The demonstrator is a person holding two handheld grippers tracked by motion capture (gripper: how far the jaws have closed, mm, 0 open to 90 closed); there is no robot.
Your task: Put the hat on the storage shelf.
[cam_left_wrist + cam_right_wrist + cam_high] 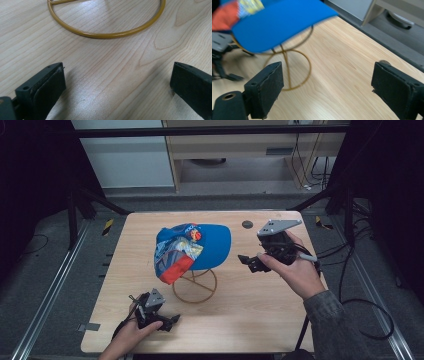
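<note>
A blue baseball cap [192, 250] with a smooth, flat brim and a patterned red, yellow and pale-blue side panel sits on top of a thin gold wire stand [195, 287], whose round ring base rests on the pale, fine-grained wooden table [250, 310] near its middle. The left gripper [167, 321] lies low near the table's front edge, just beside the ring, its matte black padded jaws spread wide with bare wood between them. The right gripper [250, 261] is held above the table to the right of the cap's brim, its blocky, rough-edged jaws likewise wide apart and holding nothing.
</note>
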